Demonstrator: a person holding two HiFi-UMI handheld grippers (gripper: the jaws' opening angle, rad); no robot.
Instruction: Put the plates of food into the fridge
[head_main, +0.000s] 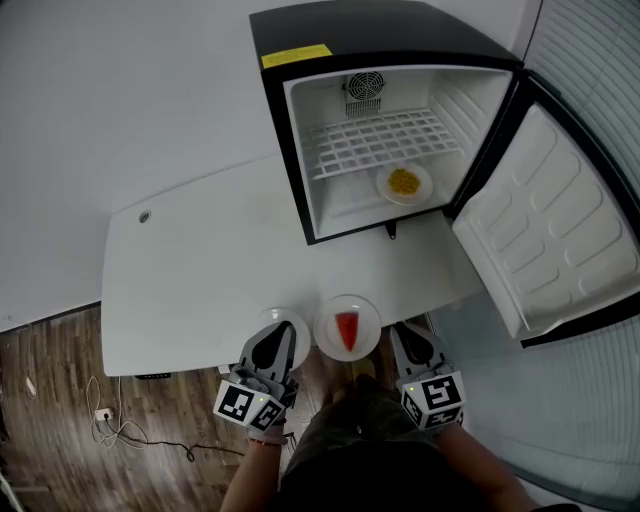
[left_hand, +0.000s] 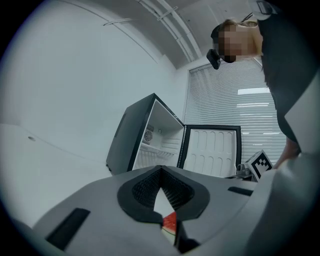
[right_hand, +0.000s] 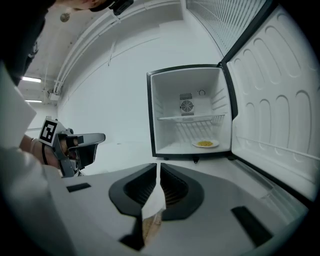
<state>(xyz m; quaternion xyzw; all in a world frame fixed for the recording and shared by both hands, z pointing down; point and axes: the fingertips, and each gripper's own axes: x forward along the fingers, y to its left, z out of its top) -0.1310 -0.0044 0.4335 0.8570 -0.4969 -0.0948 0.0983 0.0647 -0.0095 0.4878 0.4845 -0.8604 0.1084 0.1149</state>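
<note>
Melon plate at 9 o'clock from right gripper, 3 o'clock from left gripper; nearer to right; jaws of both closed together.

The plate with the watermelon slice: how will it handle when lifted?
The plate looks rigid and smooth, probably slippery at the rim. The watermelon slice lies loose and may slide if tilted. By the table edge, a nudge could tip it off.
</note>
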